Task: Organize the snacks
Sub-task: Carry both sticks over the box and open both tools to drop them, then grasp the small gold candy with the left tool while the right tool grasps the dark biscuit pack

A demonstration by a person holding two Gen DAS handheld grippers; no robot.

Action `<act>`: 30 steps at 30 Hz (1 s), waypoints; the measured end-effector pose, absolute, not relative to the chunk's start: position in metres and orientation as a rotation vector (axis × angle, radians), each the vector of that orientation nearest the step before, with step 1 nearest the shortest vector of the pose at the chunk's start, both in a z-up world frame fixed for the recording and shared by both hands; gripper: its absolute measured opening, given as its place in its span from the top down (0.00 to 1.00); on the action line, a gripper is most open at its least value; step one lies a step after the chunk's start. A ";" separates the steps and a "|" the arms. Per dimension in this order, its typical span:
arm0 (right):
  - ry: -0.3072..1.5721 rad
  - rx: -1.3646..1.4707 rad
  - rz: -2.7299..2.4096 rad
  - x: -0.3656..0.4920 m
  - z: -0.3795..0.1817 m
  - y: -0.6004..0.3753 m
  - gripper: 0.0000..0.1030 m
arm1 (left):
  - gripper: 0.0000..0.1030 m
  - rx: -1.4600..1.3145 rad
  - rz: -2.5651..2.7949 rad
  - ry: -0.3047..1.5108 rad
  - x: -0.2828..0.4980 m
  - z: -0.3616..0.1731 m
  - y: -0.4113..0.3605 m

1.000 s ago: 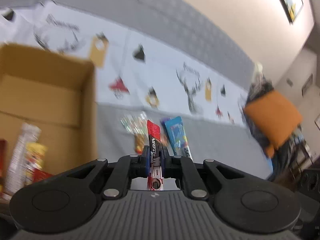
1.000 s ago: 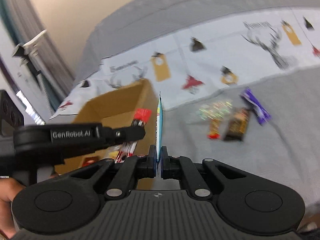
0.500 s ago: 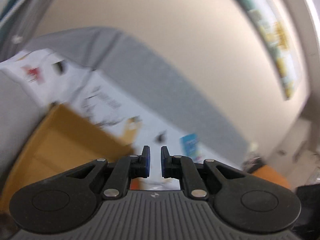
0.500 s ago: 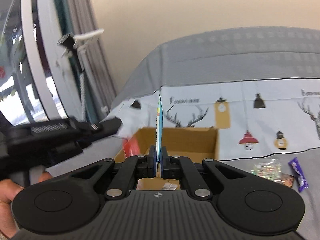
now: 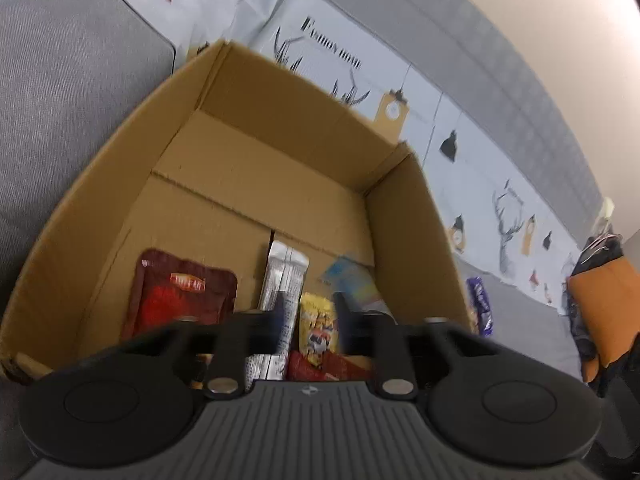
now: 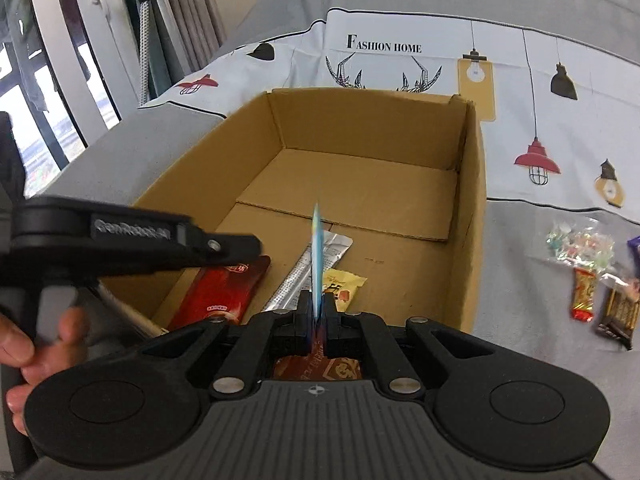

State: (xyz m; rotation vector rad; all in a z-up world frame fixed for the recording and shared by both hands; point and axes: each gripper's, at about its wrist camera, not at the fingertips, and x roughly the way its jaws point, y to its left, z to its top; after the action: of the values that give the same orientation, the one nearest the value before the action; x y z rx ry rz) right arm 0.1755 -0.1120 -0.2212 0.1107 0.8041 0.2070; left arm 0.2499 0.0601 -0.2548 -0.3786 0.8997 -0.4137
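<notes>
An open cardboard box [image 5: 280,112] [image 6: 360,120] sits on the grey sofa. On its floor lie a dark red pouch [image 5: 180,296] [image 6: 224,292], a silver stick packet [image 5: 284,276] [image 6: 332,248] and a yellow snack [image 5: 318,320] [image 6: 344,284]. My left gripper [image 5: 310,308] [image 6: 248,246] hangs over the box's near end. Its jaws are opening with nothing between them, and a red wrapper [image 5: 320,364] lies below. My right gripper [image 6: 318,312] holds a thin blue packet [image 6: 318,256] [image 5: 348,280] upright and edge-on over the box. Its jaws are just starting to open.
On the seat right of the box lie a clear candy bag [image 6: 580,244], an orange-red wrapper [image 6: 584,294], a dark bar [image 6: 618,316] and a purple packet [image 5: 480,304]. A printed throw [image 6: 400,48] covers the backrest. A hand [image 6: 16,344] grips the left tool. An orange cushion [image 5: 604,304] lies far right.
Both grippers swung from the seat to above the box. The left one, shut on a red bar before, now stands open without it. The right one still carries the blue packet.
</notes>
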 end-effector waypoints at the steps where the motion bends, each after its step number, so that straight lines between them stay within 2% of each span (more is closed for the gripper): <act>1: 0.796 0.121 0.201 0.174 -0.221 -0.114 0.75 | 0.37 -0.368 -0.406 0.900 0.250 -0.254 0.058; 2: 0.783 0.136 0.198 0.172 -0.219 -0.119 0.59 | 0.29 -0.350 -0.399 0.888 0.248 -0.251 0.055; 4: 0.755 0.168 0.196 0.169 -0.216 -0.131 0.50 | 0.26 -0.310 -0.394 0.859 0.242 -0.243 0.047; 6: 0.728 0.200 0.196 0.162 -0.210 -0.147 0.49 | 0.20 -0.278 -0.402 0.835 0.234 -0.234 0.036; 16: 0.605 0.331 0.057 0.113 -0.199 -0.264 0.47 | 0.21 -0.103 -0.569 0.677 0.192 -0.202 -0.067; 19: 0.606 0.361 -0.016 0.099 -0.205 -0.303 0.47 | 0.27 -0.019 -0.642 0.658 0.183 -0.204 -0.114; 22: 0.597 0.375 -0.055 0.088 -0.210 -0.335 0.47 | 0.38 -0.037 -0.696 0.738 0.190 -0.217 -0.155; 25: 0.613 0.377 -0.078 0.090 -0.220 -0.360 0.47 | 0.47 -0.114 -0.708 0.815 0.205 -0.239 -0.183; 28: 0.645 0.407 -0.108 0.101 -0.237 -0.384 0.47 | 0.54 -0.061 -0.669 0.839 0.223 -0.267 -0.217; 30: 0.671 0.422 -0.117 0.111 -0.250 -0.396 0.47 | 0.64 -0.033 -0.648 0.854 0.238 -0.288 -0.232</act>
State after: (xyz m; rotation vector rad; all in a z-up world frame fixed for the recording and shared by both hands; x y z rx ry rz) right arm 0.1111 -0.3956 -0.2502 0.4223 0.6709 -0.1167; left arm 0.2385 -0.2318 -0.2878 -0.0331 0.8536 -0.6478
